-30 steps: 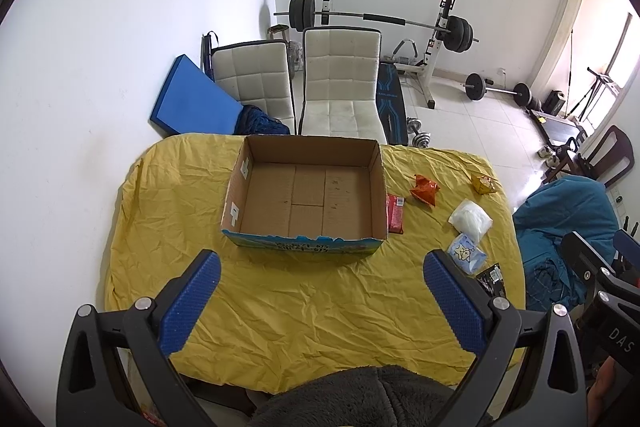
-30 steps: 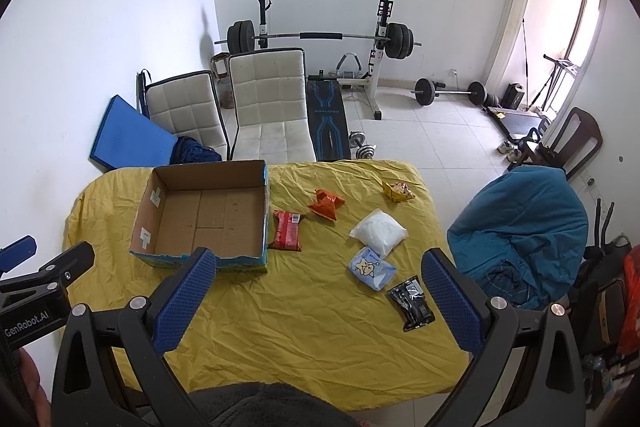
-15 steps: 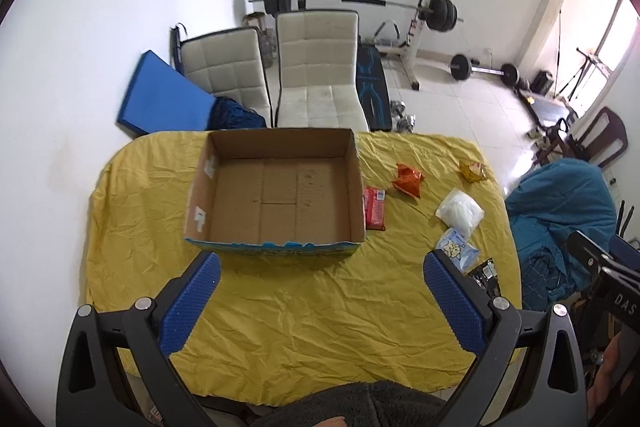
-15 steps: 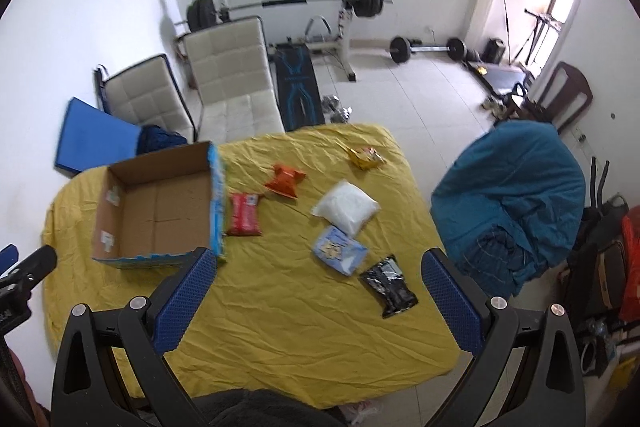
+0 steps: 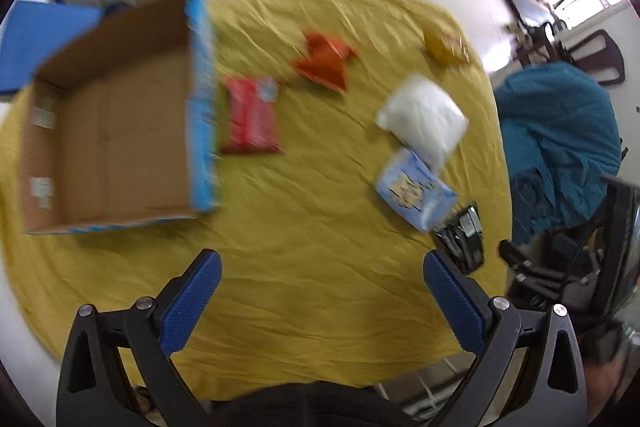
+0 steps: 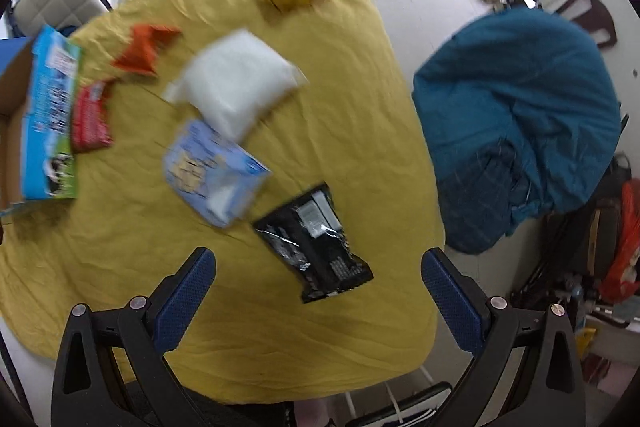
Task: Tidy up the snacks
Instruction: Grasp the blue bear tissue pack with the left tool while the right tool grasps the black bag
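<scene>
Left tool [image 5: 320, 267] and right tool [image 6: 318, 265]: each has its blue-padded fingers spread wide, gripping nothing, above the yellow-covered worktop [image 5: 320, 227].

Left wrist view: the cardboard box [image 5: 112, 131], open at the top with nothing inside, lies at 9 o'clock. The red packet [image 5: 252, 115] lies just beside its blue wall. The orange packet [image 5: 324, 61] sits at 12 o'clock and the yellow packet [image 5: 444, 45] at 1 o'clock. The white bag [image 5: 424, 119] and light-blue packet [image 5: 414, 193] meet or overlap at 2 o'clock. The black packet [image 5: 460, 241] lies near the worktop's 3 o'clock edge.

Right wrist view: the black packet [image 6: 316, 243] lies just ahead, between the fingers. The light-blue packet [image 6: 212, 171] and white bag [image 6: 236, 83] lie at 11 o'clock. The box [image 6: 48, 119] is at 9 o'clock. A teal cloth heap [image 6: 520, 123] stands off the worktop at 3 o'clock.
</scene>
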{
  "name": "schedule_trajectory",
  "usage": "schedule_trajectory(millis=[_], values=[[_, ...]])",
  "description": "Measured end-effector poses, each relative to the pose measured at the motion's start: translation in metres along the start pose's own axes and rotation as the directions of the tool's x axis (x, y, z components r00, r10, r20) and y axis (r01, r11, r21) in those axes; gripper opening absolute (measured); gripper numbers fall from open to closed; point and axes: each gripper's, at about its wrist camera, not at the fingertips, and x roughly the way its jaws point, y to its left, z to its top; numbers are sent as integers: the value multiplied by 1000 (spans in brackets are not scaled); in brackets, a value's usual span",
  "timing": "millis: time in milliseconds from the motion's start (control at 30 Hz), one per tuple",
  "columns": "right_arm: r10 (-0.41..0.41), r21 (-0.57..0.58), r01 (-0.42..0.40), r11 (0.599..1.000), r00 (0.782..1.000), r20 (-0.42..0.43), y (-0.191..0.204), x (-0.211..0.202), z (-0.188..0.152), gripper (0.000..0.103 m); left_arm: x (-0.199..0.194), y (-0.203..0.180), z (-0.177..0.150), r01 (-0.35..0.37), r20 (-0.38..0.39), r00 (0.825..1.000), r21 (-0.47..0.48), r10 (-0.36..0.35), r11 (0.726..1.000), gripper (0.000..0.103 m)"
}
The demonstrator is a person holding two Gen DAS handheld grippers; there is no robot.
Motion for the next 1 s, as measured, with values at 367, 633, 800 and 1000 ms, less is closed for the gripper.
schedule_trajectory(millis=[367,633,800,1000], values=[[166,89,-154,984,974,-151,-42,142,-26,101,145,-48,54,115,-307,933,-239,-187,964,103],[181,106,-164,981,967,-178,-43,185,-25,94,188,-52,67,63,-345,920,-341,-187,938,102],[172,94,-156,983,967,-189,-46,199,-27,87,186,-68,63,18,-339,937,-199,-86,980,84],[215,90,-200,976,954,-207,-52,203,-26,87,158,-85,38,-159,-228,954,171,196,972,83]])
